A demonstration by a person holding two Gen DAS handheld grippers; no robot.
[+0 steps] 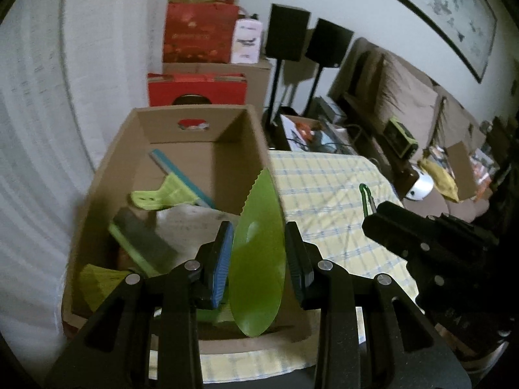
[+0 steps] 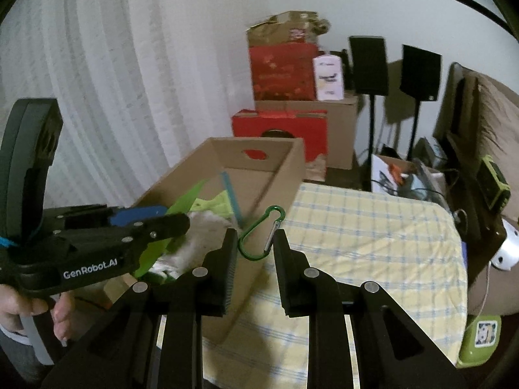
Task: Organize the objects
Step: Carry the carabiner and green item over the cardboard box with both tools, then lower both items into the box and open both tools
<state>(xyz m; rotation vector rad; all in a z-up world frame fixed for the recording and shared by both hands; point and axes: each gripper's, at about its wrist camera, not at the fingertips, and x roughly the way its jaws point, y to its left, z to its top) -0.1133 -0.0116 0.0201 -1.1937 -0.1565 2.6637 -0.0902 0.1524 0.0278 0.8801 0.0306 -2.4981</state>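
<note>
My left gripper [image 1: 259,253] is shut on a green leaf-shaped plastic piece [image 1: 258,259] with a serrated edge, held over the near end of an open cardboard box [image 1: 194,120]. The box holds a lime squeegee [image 1: 168,191], a grey-green sponge block [image 1: 142,243] and paper. My right gripper [image 2: 253,249] is shut on a green carabiner [image 2: 261,233], held just right of the box wall [image 2: 269,188]. The carabiner also shows in the left wrist view [image 1: 366,194], at the tip of the right gripper [image 1: 376,214]. The left gripper [image 2: 172,223] with the leaf piece [image 2: 188,197] shows in the right wrist view.
The box sits on a table with a yellow checked cloth [image 1: 327,194]. Behind are stacked red and brown boxes [image 1: 198,32], two black speakers on stands [image 1: 288,32] and a cluttered sofa [image 1: 421,113]. A white curtain [image 1: 39,129] hangs at the left.
</note>
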